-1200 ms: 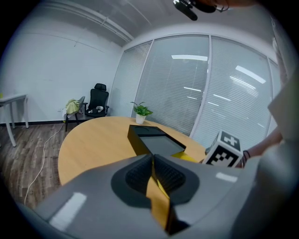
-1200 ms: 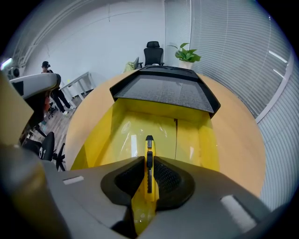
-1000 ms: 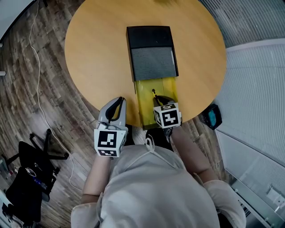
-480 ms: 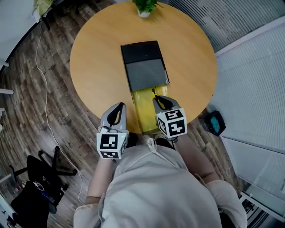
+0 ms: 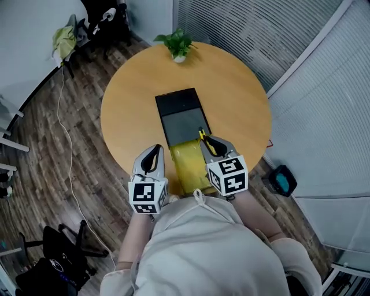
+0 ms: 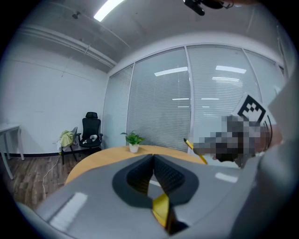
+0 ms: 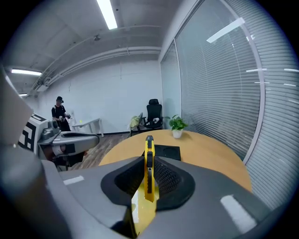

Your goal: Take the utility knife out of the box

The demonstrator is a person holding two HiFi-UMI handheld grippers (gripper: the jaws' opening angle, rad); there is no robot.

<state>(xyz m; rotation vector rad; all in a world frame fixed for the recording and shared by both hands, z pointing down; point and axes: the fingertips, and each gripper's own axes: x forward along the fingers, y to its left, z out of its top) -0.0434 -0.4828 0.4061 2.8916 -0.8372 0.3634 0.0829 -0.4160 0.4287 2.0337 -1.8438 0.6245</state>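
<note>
A yellow utility knife (image 5: 203, 137) stands between the jaws of my right gripper (image 5: 209, 142), which is shut on it above the table; in the right gripper view the knife (image 7: 149, 163) points away from me, gripped at its middle. Below it lies the box: a black sleeve (image 5: 182, 113) with its yellow tray (image 5: 186, 162) pulled out toward me. My left gripper (image 5: 154, 151) hovers left of the tray, its pads (image 6: 145, 169) meeting with nothing between them. The knife's tip (image 6: 189, 143) shows at the right of the left gripper view.
The box rests on a round wooden table (image 5: 237, 98). A small potted plant (image 5: 176, 45) stands at its far edge. Window blinds (image 5: 300, 110) run along the right. A black chair (image 5: 107, 17) stands far left and a blue object (image 5: 283, 180) lies on the floor at right.
Both grippers have risen off the table. The right one has lifted the knife up out of the yellow tray. The head view now takes in the whole table.
</note>
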